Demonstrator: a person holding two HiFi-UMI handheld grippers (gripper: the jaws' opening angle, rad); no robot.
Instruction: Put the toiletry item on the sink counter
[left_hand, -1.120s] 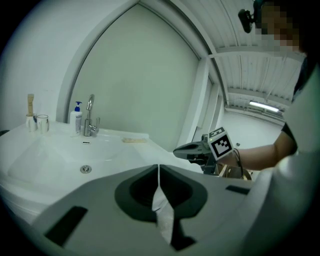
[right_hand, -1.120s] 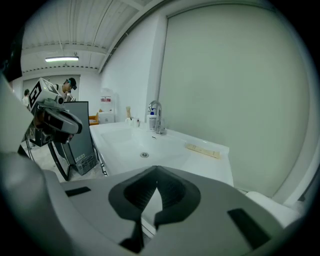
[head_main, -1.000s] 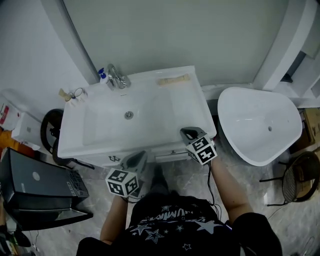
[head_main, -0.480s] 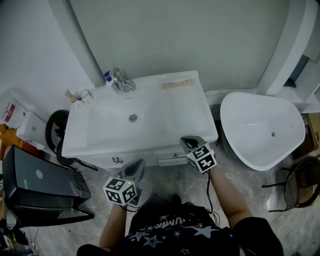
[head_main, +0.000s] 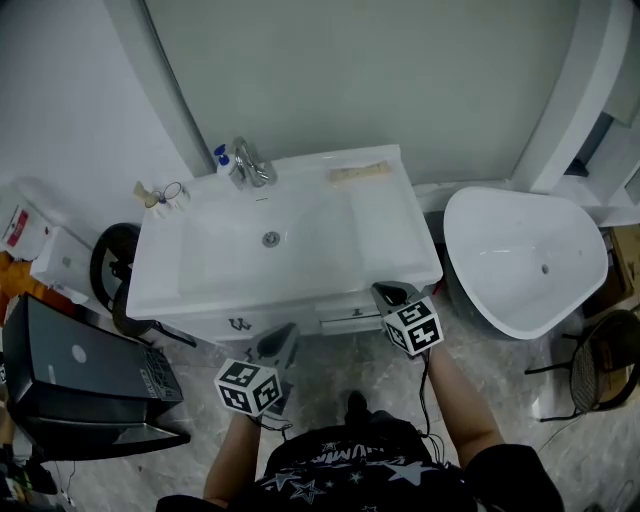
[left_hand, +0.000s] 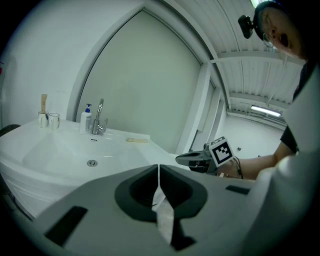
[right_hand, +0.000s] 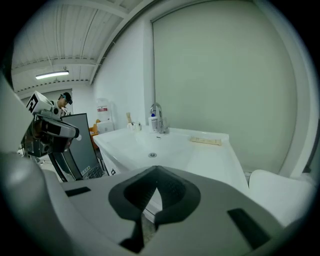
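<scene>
Your white rectangular sink bench (head_main: 400, 250) fills the middle of the head view. Just in front of it, your left claw (head_main: 283, 342) and right claw (head_main: 386, 293) are each pressed together on nothing. The pale beige flat toiletry item (head_main: 357, 174) lies on the bench's back right corner. The small dark logo (head_main: 238, 323) on the bench's front is too small to read.

The toiletry item (head_main: 357, 173) was a long, narrow, pale beige piece. It lay flat on the far right part of the white sink counter (head_main: 405, 245), close to the back edge and lengthwise along it. It sat just beyond the basin (head_main: 262, 245), with nothing touching it.
</scene>
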